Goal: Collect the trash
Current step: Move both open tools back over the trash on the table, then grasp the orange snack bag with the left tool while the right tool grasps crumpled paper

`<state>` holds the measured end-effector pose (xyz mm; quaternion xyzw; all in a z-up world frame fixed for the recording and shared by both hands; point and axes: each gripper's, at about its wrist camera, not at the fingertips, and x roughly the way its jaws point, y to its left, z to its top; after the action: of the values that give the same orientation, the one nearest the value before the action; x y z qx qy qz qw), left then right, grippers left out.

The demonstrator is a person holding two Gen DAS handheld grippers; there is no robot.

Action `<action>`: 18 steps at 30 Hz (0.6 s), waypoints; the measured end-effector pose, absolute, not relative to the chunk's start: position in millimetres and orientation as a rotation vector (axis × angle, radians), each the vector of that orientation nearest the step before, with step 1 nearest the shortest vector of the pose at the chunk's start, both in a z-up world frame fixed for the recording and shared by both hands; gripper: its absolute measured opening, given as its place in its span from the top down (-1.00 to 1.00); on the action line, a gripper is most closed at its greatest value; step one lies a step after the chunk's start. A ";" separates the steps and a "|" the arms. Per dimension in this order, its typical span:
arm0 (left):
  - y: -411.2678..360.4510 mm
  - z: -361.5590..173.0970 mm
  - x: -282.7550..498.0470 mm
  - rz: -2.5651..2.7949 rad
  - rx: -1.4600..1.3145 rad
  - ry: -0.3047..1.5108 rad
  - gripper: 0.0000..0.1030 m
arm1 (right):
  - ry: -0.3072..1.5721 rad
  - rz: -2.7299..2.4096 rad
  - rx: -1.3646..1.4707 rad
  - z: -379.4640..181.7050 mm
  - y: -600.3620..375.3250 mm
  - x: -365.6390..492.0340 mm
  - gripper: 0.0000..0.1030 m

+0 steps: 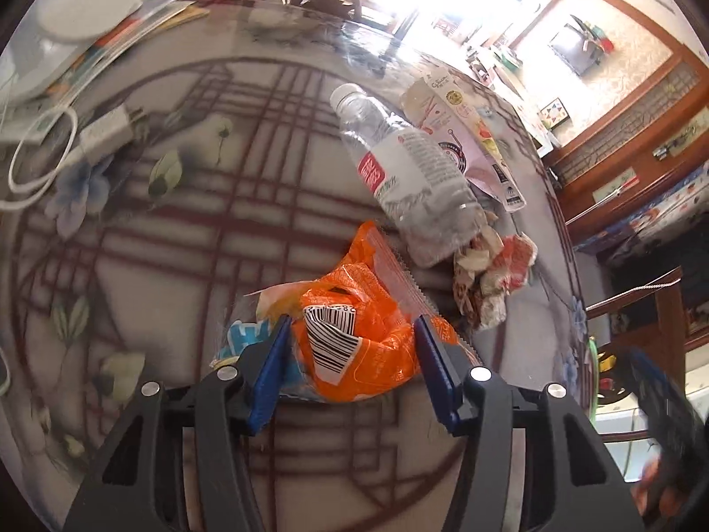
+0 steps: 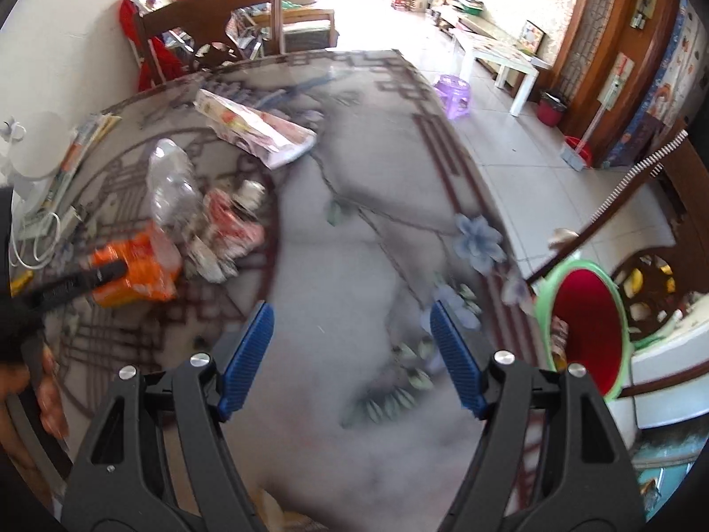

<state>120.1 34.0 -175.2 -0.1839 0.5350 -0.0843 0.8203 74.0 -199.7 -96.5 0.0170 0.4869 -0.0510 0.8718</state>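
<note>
My left gripper (image 1: 352, 328) is open, its blue pads on either side of an orange snack wrapper (image 1: 368, 337) with a barcode, lying on the patterned table (image 1: 177, 230). Whether the pads touch it I cannot tell. Beyond it lie an empty clear water bottle (image 1: 407, 168), a flattened carton (image 1: 461, 128) and crumpled wrappers (image 1: 492, 275). My right gripper (image 2: 352, 323) is open and empty over bare table (image 2: 336, 266). In the right wrist view the orange wrapper (image 2: 137, 270), bottle (image 2: 170, 186), carton (image 2: 257, 128) and crumpled wrappers (image 2: 226, 230) lie left. A red bin with a green rim (image 2: 585, 332) stands off the table's right edge.
A white charger and cable (image 1: 88, 137), papers and a white round object (image 1: 75, 4) sit at the table's far left. Wooden chairs (image 2: 212, 22) stand behind the table. A purple stool (image 2: 454, 93) and a low white table (image 2: 500, 57) stand on the tiled floor.
</note>
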 end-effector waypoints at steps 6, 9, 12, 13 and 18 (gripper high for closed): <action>42.1 -176.4 97.5 -0.159 -0.361 1.151 -0.04 | 1.028 0.009 0.074 -109.0 -165.9 131.0 -0.44; 46.5 -177.4 94.9 -0.148 -0.348 1.146 -0.06 | 1.058 0.044 0.065 -121.8 -148.2 151.4 -0.44; 49.3 -177.7 95.1 -0.140 -0.346 1.142 -0.07 | 1.077 0.063 0.025 -132.9 -133.5 163.7 -0.44; 50.6 -177.4 95.1 -0.139 -0.348 1.141 -0.08 | 1.084 0.068 0.018 -135.6 -130.8 166.7 -0.44; 49.4 -176.7 96.0 -0.136 -0.324 1.132 -0.23 | 1.111 0.083 -0.013 -150.7 -122.6 179.8 -0.47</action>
<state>96.0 49.4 -176.7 -0.1525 0.5333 -0.0642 0.8296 179.8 -122.6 -150.7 -0.0061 0.5270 0.0394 0.8489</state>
